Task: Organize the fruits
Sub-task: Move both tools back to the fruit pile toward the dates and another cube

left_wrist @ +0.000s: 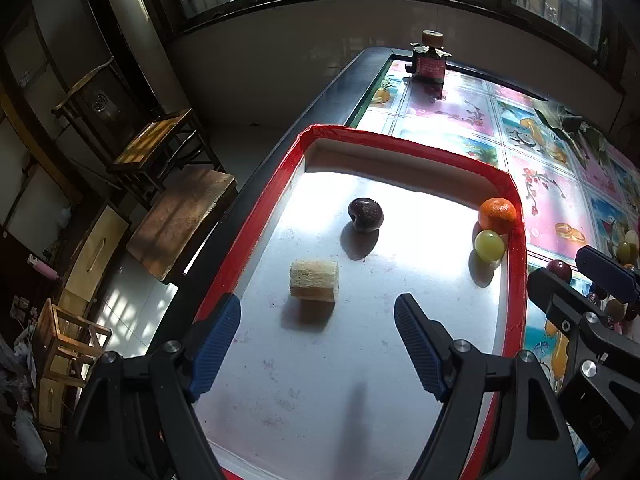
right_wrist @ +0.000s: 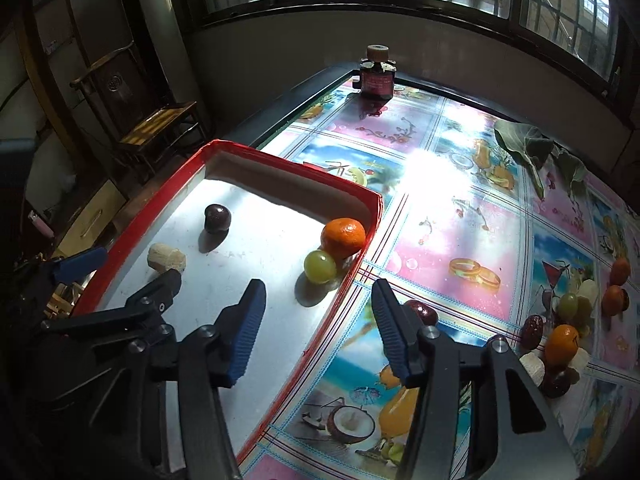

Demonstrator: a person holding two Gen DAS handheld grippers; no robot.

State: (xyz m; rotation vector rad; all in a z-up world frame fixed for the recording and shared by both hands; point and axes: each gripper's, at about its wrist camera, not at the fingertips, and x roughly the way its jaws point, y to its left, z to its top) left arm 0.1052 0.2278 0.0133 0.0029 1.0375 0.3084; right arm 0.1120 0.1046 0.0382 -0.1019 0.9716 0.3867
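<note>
A red-rimmed white tray holds a dark plum, an orange mandarin, a green grape and a pale cut chunk. My left gripper is open and empty above the tray, just short of the chunk. My right gripper is open and empty over the tray's right rim. A dark red fruit lies on the table by its right finger. A pile of mixed fruits lies on the table at the right.
The table has a glossy patterned cloth. A dark jar stands at the far edge. Green leaves lie at the far right. Wooden chairs and stools stand left of the table.
</note>
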